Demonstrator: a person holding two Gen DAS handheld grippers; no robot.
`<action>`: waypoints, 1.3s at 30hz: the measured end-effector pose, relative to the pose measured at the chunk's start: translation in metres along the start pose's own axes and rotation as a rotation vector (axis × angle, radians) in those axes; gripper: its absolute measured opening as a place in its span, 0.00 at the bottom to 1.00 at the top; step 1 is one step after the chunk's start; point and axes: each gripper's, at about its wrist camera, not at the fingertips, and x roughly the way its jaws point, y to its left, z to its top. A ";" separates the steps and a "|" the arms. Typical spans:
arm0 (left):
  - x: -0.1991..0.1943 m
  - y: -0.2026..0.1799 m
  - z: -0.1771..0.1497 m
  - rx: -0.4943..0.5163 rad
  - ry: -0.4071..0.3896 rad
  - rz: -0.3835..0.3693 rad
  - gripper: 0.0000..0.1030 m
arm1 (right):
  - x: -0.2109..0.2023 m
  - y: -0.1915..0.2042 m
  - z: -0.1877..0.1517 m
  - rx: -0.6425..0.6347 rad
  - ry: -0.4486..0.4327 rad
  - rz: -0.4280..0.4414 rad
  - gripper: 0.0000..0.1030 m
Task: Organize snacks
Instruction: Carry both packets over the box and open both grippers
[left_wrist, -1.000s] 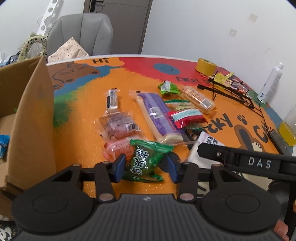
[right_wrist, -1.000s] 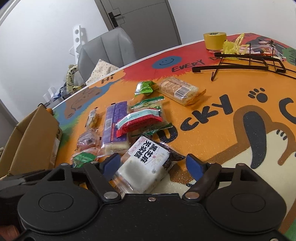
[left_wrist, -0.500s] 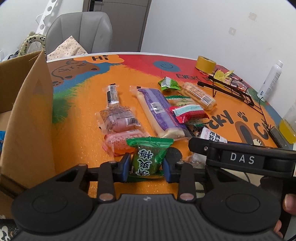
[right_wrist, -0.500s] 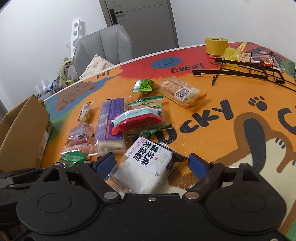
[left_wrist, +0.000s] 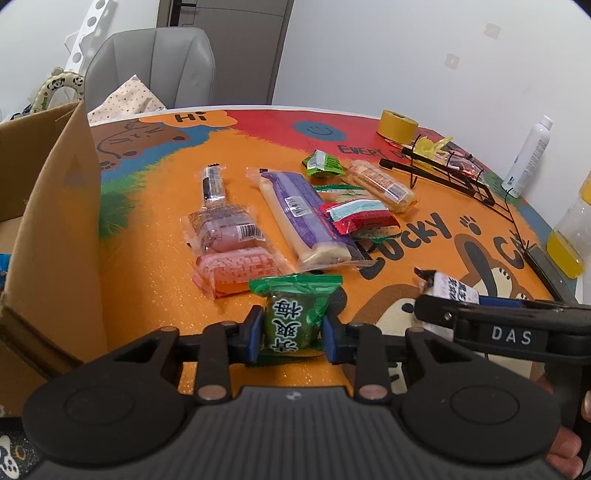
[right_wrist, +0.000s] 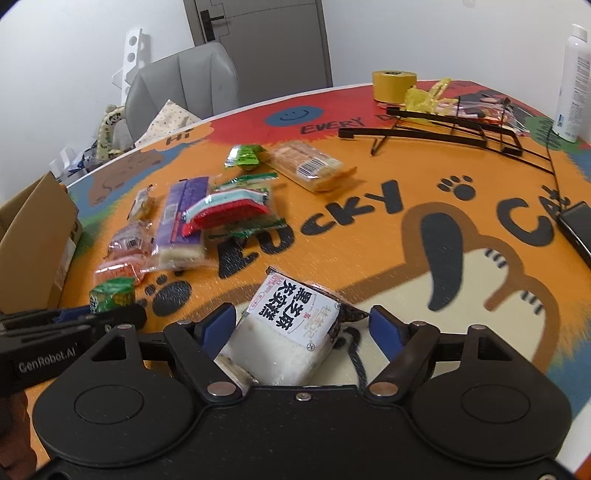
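Snacks are being gathered: the green plum packet (left_wrist: 293, 321) is pinched by the closing left gripper (left_wrist: 292, 332). The spread right gripper (right_wrist: 303, 325) straddles the sesame cake pack (right_wrist: 288, 332), unpressed. Lifting toward the cardboard box (left_wrist: 55, 229) at nine o'clock is best delayed until the pinch is firm.

**A room in a home or small office**

A round table (left_wrist: 155, 236) under a bright cartoon mat stands by plain white walls, a grey door (right_wrist: 258, 44) and a padded grey chair (left_wrist: 155, 66); a cardboard box (left_wrist: 48, 229) sits alongside.

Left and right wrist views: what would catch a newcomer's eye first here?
The loud orange cartoon tablecloth with a scatter of snacks at its middle, the long purple packet most prominent. Up close, the left gripper is closing on a green plum packet, while a white sesame cake packet lies between the right gripper's open jaws.
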 end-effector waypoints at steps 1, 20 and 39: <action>-0.001 0.000 0.000 -0.002 0.001 -0.001 0.31 | -0.002 -0.002 -0.002 0.002 0.001 -0.011 0.80; -0.014 0.001 -0.004 -0.011 -0.017 -0.008 0.28 | -0.012 -0.003 -0.008 0.009 -0.012 0.013 0.45; -0.077 0.017 0.027 -0.012 -0.148 0.017 0.28 | -0.041 0.041 0.026 -0.029 -0.112 0.171 0.43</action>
